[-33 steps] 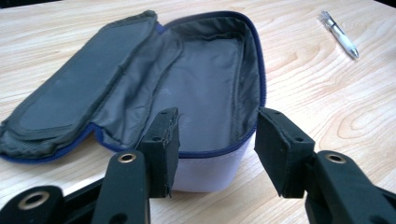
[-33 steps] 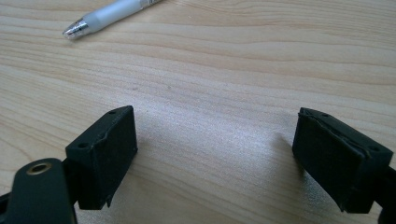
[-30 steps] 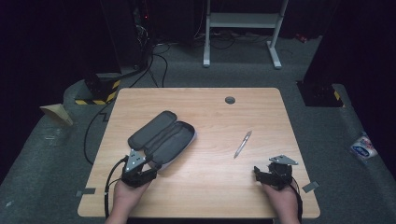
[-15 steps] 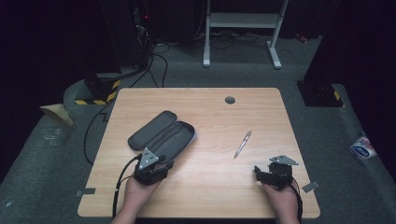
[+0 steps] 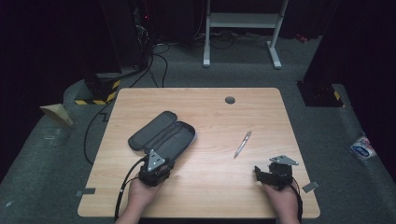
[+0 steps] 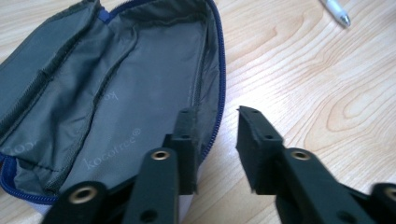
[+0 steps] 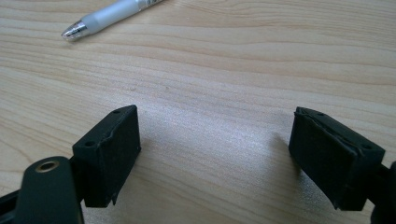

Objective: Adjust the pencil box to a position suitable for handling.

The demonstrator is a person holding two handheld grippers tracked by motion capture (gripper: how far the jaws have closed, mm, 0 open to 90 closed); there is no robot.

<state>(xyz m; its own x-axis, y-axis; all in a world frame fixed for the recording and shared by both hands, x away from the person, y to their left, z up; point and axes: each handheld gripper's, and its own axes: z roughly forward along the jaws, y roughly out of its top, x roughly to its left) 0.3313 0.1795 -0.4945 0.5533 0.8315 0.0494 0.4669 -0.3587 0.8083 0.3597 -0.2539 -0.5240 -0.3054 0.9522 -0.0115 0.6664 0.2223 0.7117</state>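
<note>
- The left gripper (image 5: pixel 158 163) has a black body, and a grey three-cornered plate sits on top of it.
- A black cable comes out from its back.
- The right gripper (image 5: pixel 262 173) is black too, with the same grey plate.
- The jaws are matte black, with brass-coloured rivets and small screw holes.

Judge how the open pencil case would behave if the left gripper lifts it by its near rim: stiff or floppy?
Probably floppy: the pencil case is thin creased fabric, so its open flap would likely sag. It looks empty, so likely light. The left gripper, whose jaws have just been closing, straddles the zippered rim without pressing yet; the cloth should grip well.
</note>
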